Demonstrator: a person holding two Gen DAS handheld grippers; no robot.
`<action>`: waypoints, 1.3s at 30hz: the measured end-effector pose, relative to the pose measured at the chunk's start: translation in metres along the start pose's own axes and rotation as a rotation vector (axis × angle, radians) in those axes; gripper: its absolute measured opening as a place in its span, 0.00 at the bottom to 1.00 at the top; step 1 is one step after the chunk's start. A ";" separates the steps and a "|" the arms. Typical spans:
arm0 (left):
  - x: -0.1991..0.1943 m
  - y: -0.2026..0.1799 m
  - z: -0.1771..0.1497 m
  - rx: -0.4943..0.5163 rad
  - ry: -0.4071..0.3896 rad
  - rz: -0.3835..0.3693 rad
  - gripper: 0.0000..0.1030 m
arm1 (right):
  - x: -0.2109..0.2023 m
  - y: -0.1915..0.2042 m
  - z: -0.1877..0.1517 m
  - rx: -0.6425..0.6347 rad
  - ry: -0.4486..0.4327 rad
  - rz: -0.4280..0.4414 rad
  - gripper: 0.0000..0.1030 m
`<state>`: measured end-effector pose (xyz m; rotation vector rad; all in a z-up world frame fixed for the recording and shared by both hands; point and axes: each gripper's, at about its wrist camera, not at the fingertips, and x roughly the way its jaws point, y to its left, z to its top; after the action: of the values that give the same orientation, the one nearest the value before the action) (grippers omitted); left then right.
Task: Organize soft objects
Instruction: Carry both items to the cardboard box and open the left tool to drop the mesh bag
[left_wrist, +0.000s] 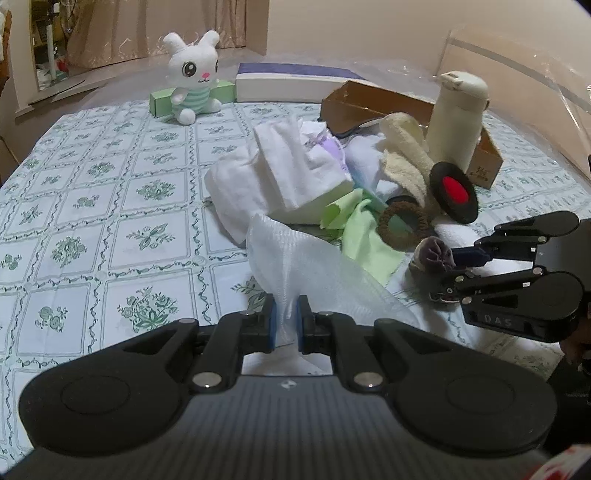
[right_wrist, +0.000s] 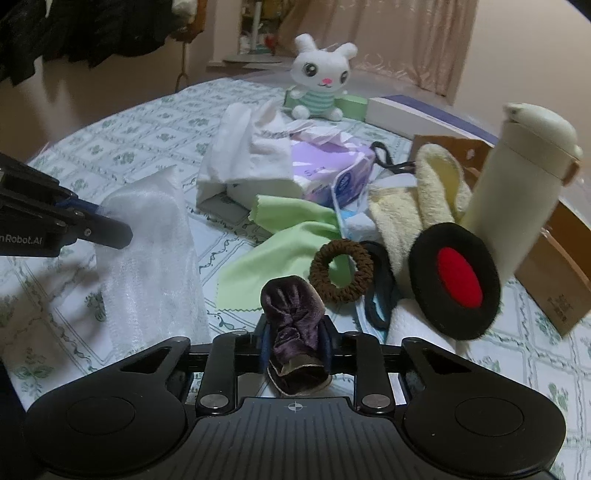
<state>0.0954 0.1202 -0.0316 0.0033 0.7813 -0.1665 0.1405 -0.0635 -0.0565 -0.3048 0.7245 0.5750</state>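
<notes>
The left claw (left_wrist: 287, 321) is pinched almost closed on a sheer white mesh cloth (left_wrist: 295, 266); the cloth's long axis runs up and away from the pads, then fans out and drapes down to the right onto the bed. The right claw (right_wrist: 294, 350) is clamped on a dark purple velvet pouch (right_wrist: 291, 317); the pouch stands with its long axis along the fingers, its gathered rounded end pointing forward toward the pile and its beige-lined edge hanging back under the claw; in the left wrist view that claw (left_wrist: 448, 267) comes in from the right, the pouch bunched at its tip.

Just beyond the pouch lies one brown scrunchie (right_wrist: 340, 270), flat, partly on one light green cloth (right_wrist: 280, 251) with a zigzag edge; a second, darker band (right_wrist: 378, 258) lies touching the scrunchie's right side. To the right, one round black pad with a red centre (right_wrist: 456, 280) leans tilted against one cream terry cloth (right_wrist: 424, 195); behind it one cream flask (right_wrist: 524, 184) stands upright beside one brown cardboard box (right_wrist: 561, 280). At the pile's middle sits one purple tissue pack (right_wrist: 332, 173), with one white towel (right_wrist: 243, 155) heaped on its left.

Farther back, one white plush bunny (left_wrist: 194, 74) sits upright facing the cameras, against one green box (left_wrist: 162, 101); one flat white box with a blue top (left_wrist: 291, 83) lies beside it. All rest on a bed with a green floral sheet (left_wrist: 92, 192).
</notes>
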 end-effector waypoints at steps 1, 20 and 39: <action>-0.002 -0.001 0.001 0.005 -0.005 -0.003 0.08 | -0.006 -0.001 0.000 0.008 -0.004 -0.002 0.24; -0.044 -0.018 0.073 0.207 -0.114 -0.073 0.08 | -0.101 -0.067 -0.016 0.242 -0.032 -0.046 0.24; 0.027 -0.038 0.221 0.341 -0.188 -0.082 0.08 | -0.113 -0.215 0.009 0.344 -0.082 -0.152 0.24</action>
<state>0.2635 0.0642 0.1088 0.2752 0.5582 -0.3712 0.2037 -0.2764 0.0430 -0.0156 0.7010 0.3092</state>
